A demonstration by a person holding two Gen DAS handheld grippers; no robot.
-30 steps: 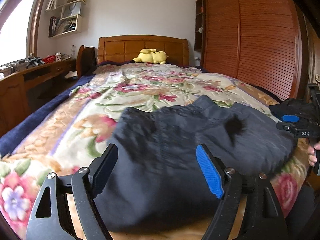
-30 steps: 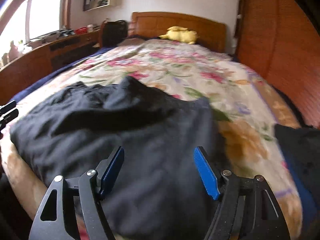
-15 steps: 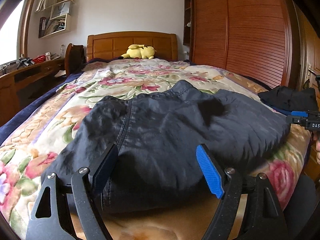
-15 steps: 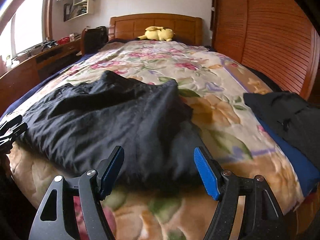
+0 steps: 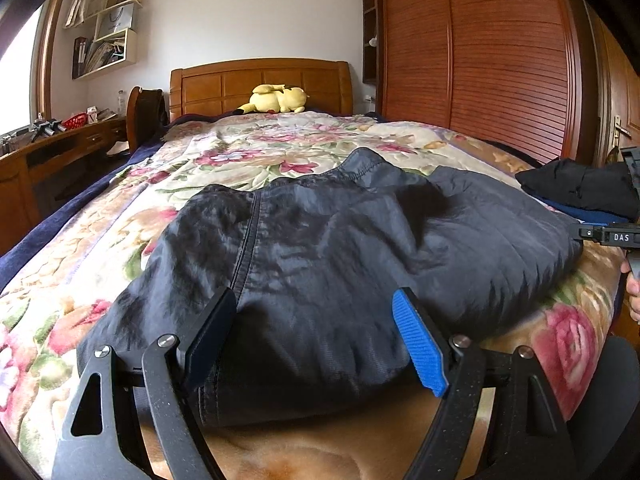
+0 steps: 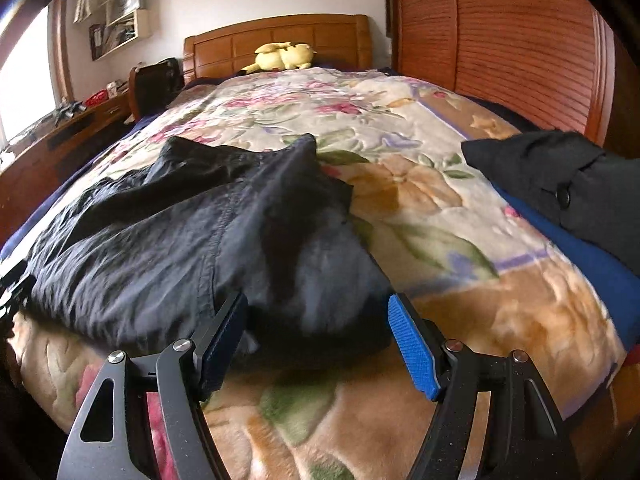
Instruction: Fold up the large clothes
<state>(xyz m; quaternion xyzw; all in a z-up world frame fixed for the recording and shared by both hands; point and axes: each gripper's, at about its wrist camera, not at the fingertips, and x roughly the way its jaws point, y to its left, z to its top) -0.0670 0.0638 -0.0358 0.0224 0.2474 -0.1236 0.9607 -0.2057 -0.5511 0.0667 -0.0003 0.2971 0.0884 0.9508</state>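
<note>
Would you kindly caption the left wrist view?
Open left gripper poised over crumpled dark nylon jacket on floral blanket.

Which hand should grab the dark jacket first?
Probably left. The left tool is open, its fingers either side of the crumpled dark navy jacket. The right tool only frames the jacket's corner.

Both cameras sit low at the near end of the bed point(image 5: 120, 216), each looking along its own jaws toward the far headboard point(image 5: 260, 84). The left view hangs close over the dark jacket point(image 5: 340, 248), nearer its left part; the right view looks from further right. Both share the jacket, the yellow plush toy point(image 6: 284, 56), the right-hand wardrobe point(image 6: 520, 40) and the folded black garment point(image 6: 560, 176).
</note>
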